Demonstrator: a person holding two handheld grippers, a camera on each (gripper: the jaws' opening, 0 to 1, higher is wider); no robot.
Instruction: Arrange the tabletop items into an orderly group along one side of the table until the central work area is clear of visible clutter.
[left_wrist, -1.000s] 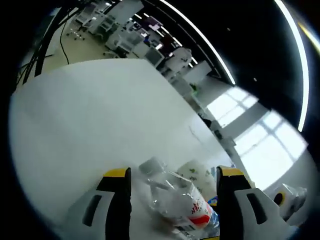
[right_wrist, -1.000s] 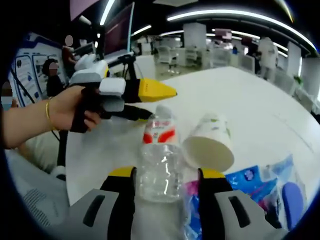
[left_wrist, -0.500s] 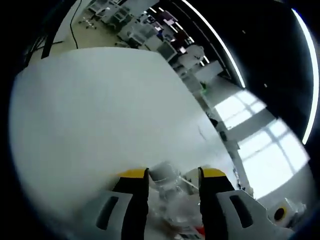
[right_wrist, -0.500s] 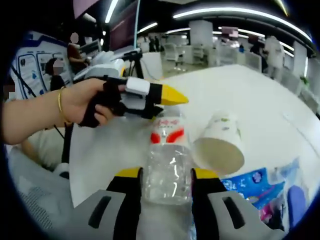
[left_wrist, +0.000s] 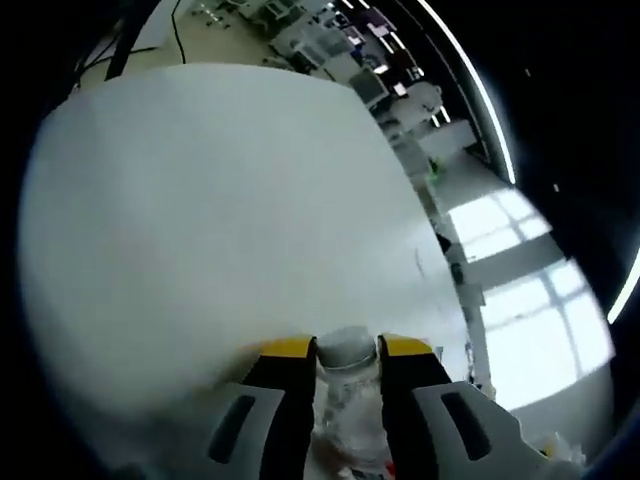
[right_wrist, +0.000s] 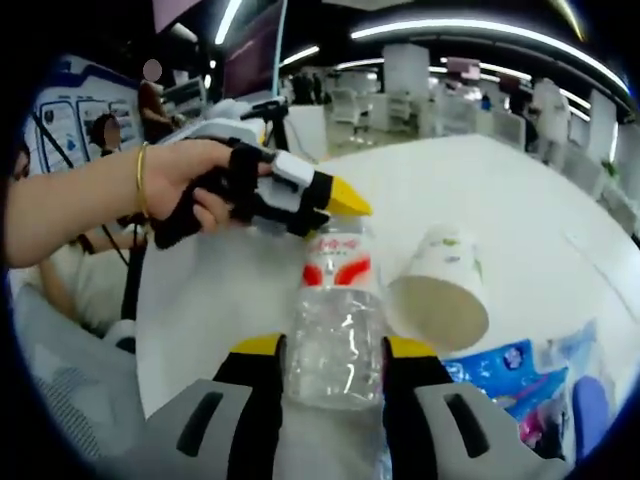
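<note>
Both tools are clamping one clear plastic bottle (right_wrist: 334, 330) lying on the white surface (left_wrist: 200, 220): the left hand-held gripper (left_wrist: 347, 349) is pinching its capped neck, the right hand-held gripper (right_wrist: 334, 347) its body. The tidying looks barely begun, since a tipped paper cup (right_wrist: 440, 290) and blue wrappers (right_wrist: 500, 365) are lying loose just beside the bottle, not yet lined up along an edge.

My right tool (right_wrist: 333, 352) brackets the bottle (right_wrist: 334, 320) at frame bottom centre on the table (right_wrist: 520, 210); my left tool (right_wrist: 335, 200) meets its cap end above. The cup (right_wrist: 440, 290) lies just right, packets (right_wrist: 505, 365) at lower right.
</note>
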